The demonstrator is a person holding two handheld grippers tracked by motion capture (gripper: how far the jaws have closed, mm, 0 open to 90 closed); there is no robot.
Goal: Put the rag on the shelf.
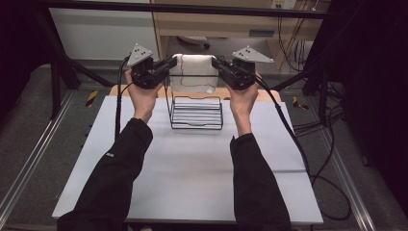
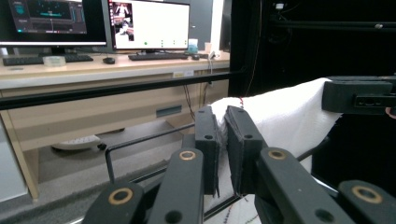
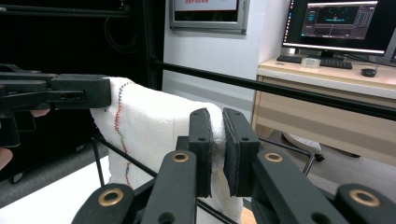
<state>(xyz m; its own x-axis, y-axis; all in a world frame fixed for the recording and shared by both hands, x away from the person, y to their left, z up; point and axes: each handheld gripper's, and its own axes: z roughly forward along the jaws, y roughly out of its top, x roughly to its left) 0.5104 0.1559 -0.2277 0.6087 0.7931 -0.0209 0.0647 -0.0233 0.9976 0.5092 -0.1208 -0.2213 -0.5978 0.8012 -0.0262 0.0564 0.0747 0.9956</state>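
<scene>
A white cloth (image 1: 194, 71) with coloured stitching along one edge hangs stretched between my two grippers, over the top bar of a black wire rack (image 1: 196, 113) at the far side of the table. My left gripper (image 1: 174, 61) is shut on the cloth's left top corner, and the left gripper view shows its jaws pinching the cloth (image 2: 280, 116). My right gripper (image 1: 214, 61) is shut on the right top corner, where the cloth (image 3: 154, 126) is squeezed between its pads. Both grippers point inward, facing each other.
The rack stands on a pale table sheet (image 1: 192, 168). A black frame bar (image 1: 192, 8) runs across above the far edge. Cables (image 1: 293, 139) trail down the right side. A desk with monitors (image 2: 149, 23) lies beyond.
</scene>
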